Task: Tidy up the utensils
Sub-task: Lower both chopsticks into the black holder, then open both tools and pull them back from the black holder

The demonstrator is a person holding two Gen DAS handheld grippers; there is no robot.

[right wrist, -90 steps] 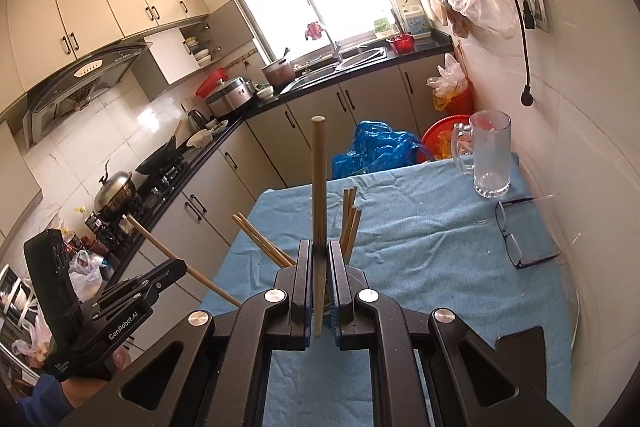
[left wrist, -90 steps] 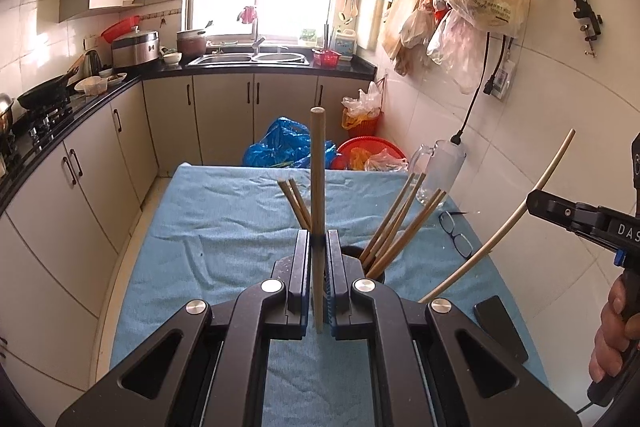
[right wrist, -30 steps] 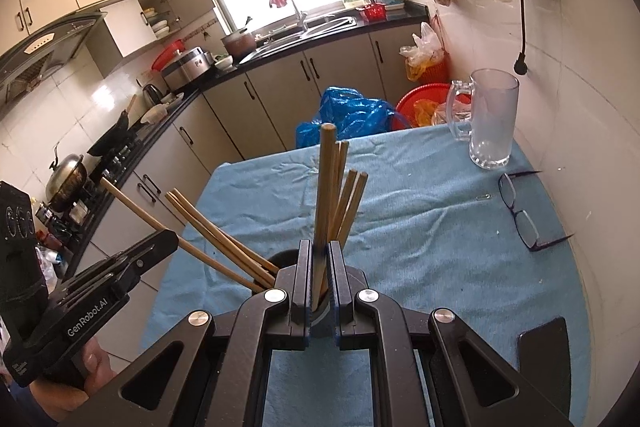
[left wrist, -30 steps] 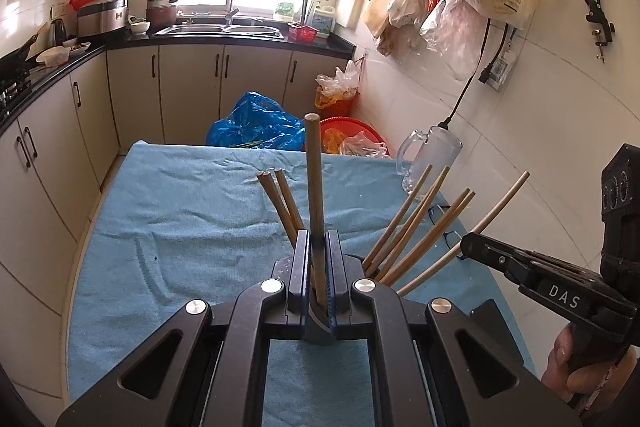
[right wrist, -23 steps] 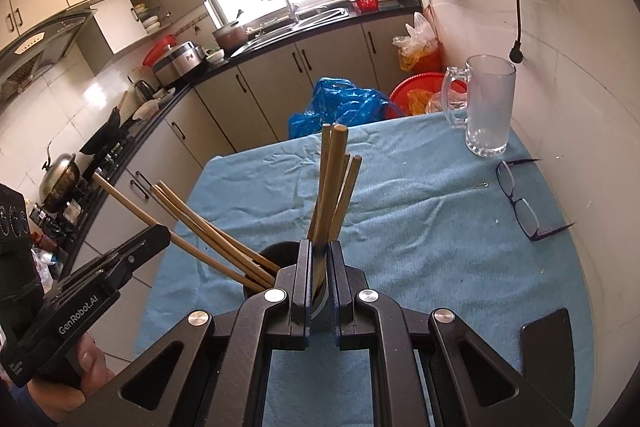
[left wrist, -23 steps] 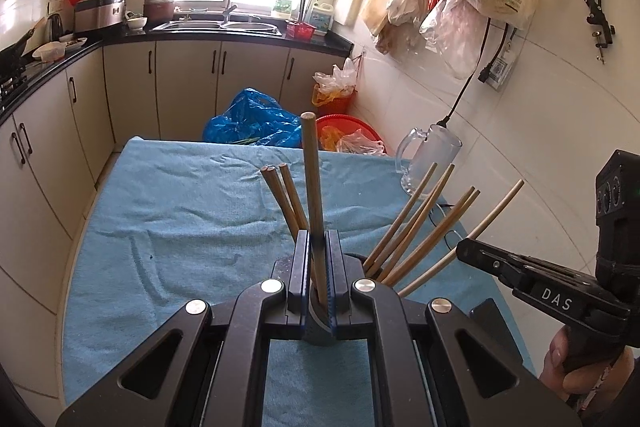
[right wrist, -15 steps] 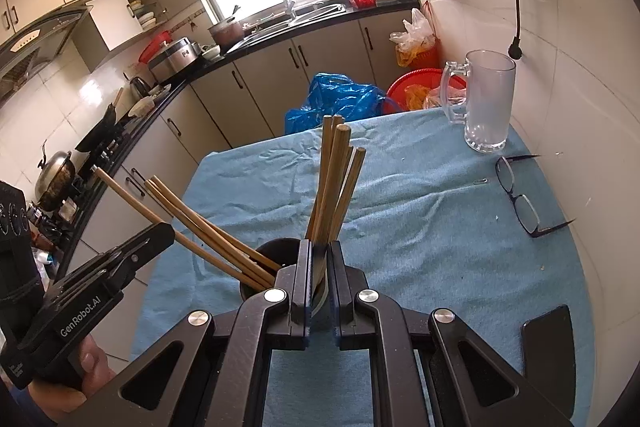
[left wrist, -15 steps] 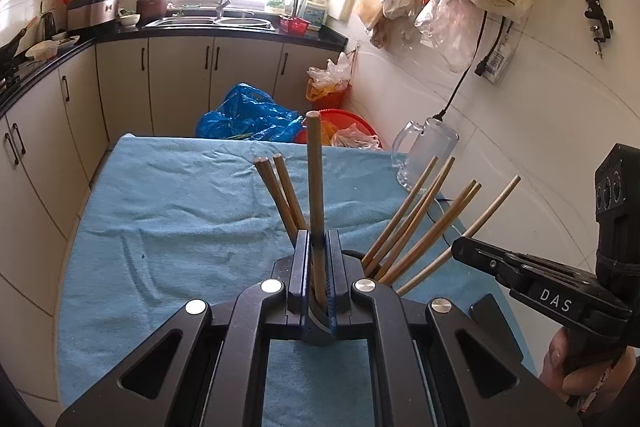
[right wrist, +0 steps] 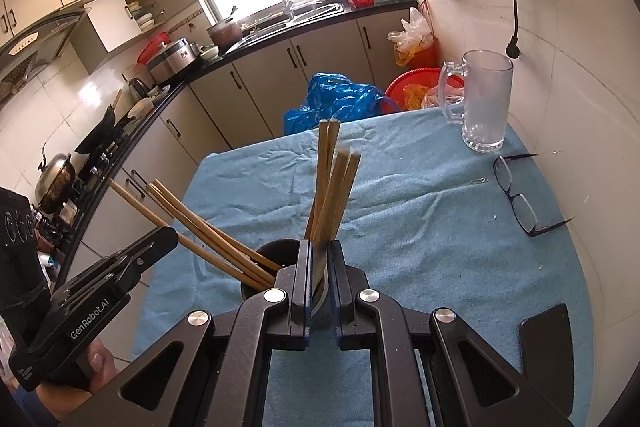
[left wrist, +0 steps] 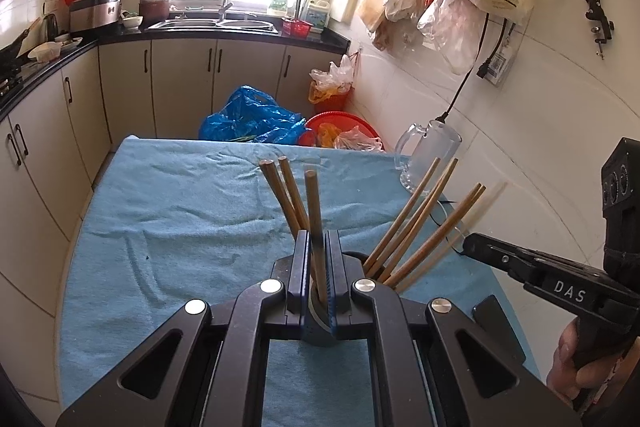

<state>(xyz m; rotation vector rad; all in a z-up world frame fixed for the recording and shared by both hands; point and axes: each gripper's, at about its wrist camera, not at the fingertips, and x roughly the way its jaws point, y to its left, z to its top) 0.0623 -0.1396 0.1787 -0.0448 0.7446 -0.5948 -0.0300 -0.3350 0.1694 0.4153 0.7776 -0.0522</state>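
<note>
Holding 1 chopstick (left wrist: pixel 314 215) each, the left gripper (left wrist: pixel 318 275) and right gripper (right wrist: pixel 319 275) were clamped tight, both sticks already angled down into the dark holder (right wrist: pixel 272 259) on the blue cloth (left wrist: pixel 180 211). Releasing before the tips seated could have tipped a stick out, or nudged the leaning chopsticks (left wrist: pixel 420 227) and toppled the holder.

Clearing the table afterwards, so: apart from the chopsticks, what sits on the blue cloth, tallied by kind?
black chopstick pot: 1
glass mug: 1
eyeglasses: 1
paper clip: 1
black flat slab, probably a phone: 1
Total: 5
</note>
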